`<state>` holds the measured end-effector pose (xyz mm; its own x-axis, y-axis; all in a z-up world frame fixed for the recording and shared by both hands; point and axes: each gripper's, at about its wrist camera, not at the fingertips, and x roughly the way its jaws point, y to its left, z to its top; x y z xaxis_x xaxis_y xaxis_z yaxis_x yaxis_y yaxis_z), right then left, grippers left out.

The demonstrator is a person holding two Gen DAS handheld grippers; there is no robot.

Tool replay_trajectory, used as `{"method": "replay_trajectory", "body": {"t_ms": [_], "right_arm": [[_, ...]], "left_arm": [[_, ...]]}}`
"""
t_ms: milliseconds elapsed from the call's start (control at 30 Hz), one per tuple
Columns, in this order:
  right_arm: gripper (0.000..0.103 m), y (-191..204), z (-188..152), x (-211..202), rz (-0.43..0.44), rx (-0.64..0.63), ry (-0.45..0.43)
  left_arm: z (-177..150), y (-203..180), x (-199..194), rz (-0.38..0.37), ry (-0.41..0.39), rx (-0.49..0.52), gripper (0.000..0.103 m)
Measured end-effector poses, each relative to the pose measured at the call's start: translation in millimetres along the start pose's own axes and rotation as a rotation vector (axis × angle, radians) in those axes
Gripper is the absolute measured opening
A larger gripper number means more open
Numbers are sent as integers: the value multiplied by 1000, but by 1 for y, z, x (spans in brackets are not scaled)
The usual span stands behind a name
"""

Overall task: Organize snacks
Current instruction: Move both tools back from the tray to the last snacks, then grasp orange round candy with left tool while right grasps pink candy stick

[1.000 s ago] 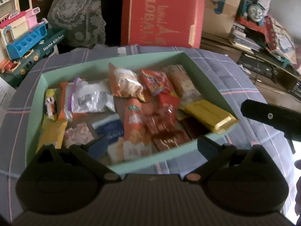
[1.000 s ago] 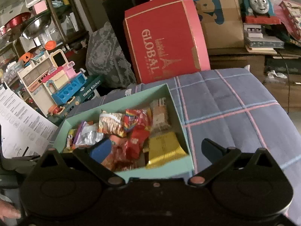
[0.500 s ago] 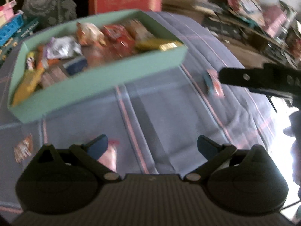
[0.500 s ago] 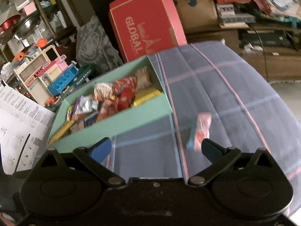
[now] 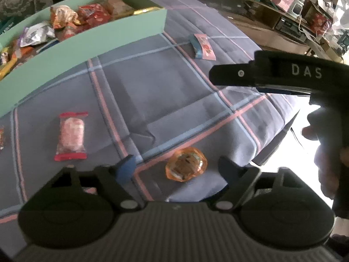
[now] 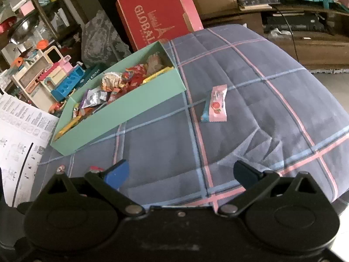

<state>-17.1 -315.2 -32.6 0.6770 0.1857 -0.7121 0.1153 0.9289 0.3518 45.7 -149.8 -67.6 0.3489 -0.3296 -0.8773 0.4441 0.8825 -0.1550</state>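
Note:
A mint green box (image 5: 91, 43) (image 6: 122, 118) full of snack packets sits on a blue plaid cloth. Loose on the cloth lie a red-and-clear wrapped snack (image 5: 70, 136), an orange round wrapped snack (image 5: 185, 167) and a pink-and-blue packet (image 5: 202, 47) (image 6: 216, 104). My left gripper (image 5: 176, 166) is open and empty, with the orange snack between its fingers. My right gripper (image 6: 181, 172) is open and empty above the cloth, and its black body (image 5: 283, 76) shows at the right of the left wrist view.
A red "GLOBAL" box (image 6: 157, 19) stands behind the green box. A toy kitchen (image 6: 50, 76) and printed paper sheets (image 6: 19, 139) are at the left. A small packet (image 5: 1, 135) lies at the far left. Cluttered shelves (image 6: 294, 4) are behind.
Both grippers pulled back from the box toward the near edge of the cloth. The loose snacks came into view, and the orange one now lies between my left fingers.

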Motion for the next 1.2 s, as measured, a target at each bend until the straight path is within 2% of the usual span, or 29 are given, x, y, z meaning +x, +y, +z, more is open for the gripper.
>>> {"method": "replay_trajectory", "body": {"t_ms": [33, 67, 100, 133, 267, 433, 567, 733, 967, 1133, 1167, 1200], "right_arm": [[103, -1, -1, 0, 0, 3, 2], [103, -2, -3, 0, -3, 4, 1], [101, -3, -3, 0, -9, 3, -2], [99, -4, -3, 1, -16, 0, -4], [89, -7, -2, 6, -35, 3, -3], [82, -11, 3, 15, -61, -3, -1], [82, -13, 19, 27, -85, -15, -17], [80, -14, 45, 47, -127, -36, -36], [75, -16, 72, 83, -182, -65, -14], [58, -11, 76, 108, -219, -112, 21], [57, -9, 76, 111, -226, -128, 23], [49, -5, 74, 114, -240, -160, 15]], "left_arm": [[-1, -1, 3, -4, 7, 1, 64], [-2, -2, 5, -7, 14, 5, 50], [-3, -3, 8, -6, 12, 13, 42], [-4, -5, 7, 9, -10, 29, 39], [-2, 2, 8, 31, -46, 13, 39], [9, 29, 7, 94, -79, -100, 39], [19, 49, 4, 101, -91, -168, 39], [27, 62, 6, 110, -94, -201, 39], [45, 81, 7, 109, -107, -227, 39], [50, 93, 11, 103, -102, -260, 39], [50, 95, 11, 99, -102, -266, 39], [50, 96, 11, 97, -102, -270, 39]]}}
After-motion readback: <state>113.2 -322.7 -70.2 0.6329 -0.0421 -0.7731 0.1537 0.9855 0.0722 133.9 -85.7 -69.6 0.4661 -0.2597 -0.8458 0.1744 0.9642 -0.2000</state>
